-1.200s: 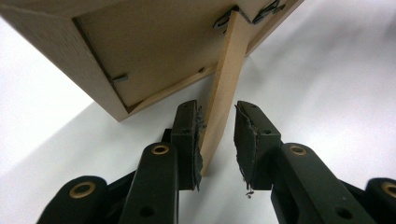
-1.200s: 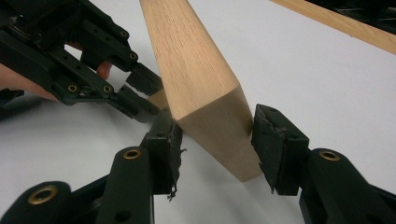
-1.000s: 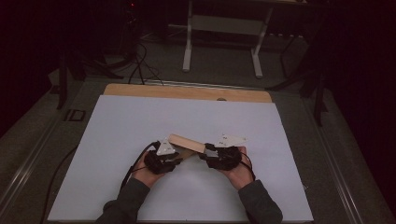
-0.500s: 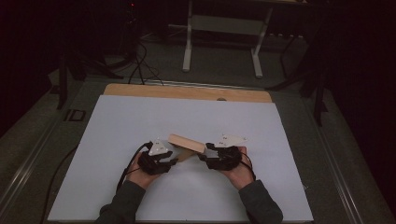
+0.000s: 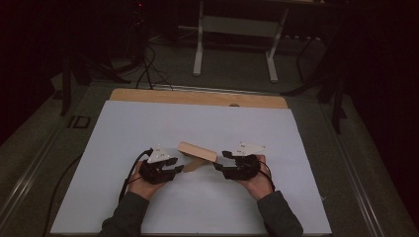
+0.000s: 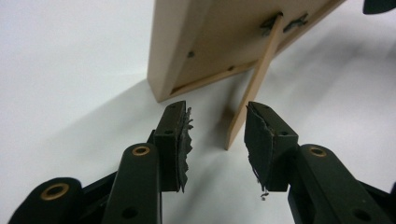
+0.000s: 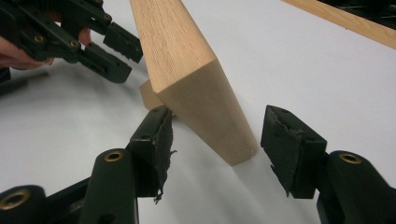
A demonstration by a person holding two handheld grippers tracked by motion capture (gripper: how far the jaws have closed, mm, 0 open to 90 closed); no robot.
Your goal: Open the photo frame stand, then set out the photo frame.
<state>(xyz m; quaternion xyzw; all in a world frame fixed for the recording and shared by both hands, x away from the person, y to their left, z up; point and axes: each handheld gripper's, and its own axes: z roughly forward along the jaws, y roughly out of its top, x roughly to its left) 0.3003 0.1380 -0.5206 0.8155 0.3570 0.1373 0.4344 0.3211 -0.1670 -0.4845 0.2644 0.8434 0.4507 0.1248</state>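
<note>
A wooden picture frame (image 5: 196, 151) stands propped on its thin back leg (image 6: 252, 88) mid-table, between the left gripper (image 5: 170, 167) and right gripper (image 5: 221, 168). White table surface (image 5: 197, 123) lies bare all around it.

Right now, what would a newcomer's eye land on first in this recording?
The wooden frame, propped on its back leg mid-table on the white sheet. Then the two grippers flanking it: the left gripper sits open just behind the leg, and the right gripper sits open around the frame's near corner, its jaws apart from the wood.
</note>
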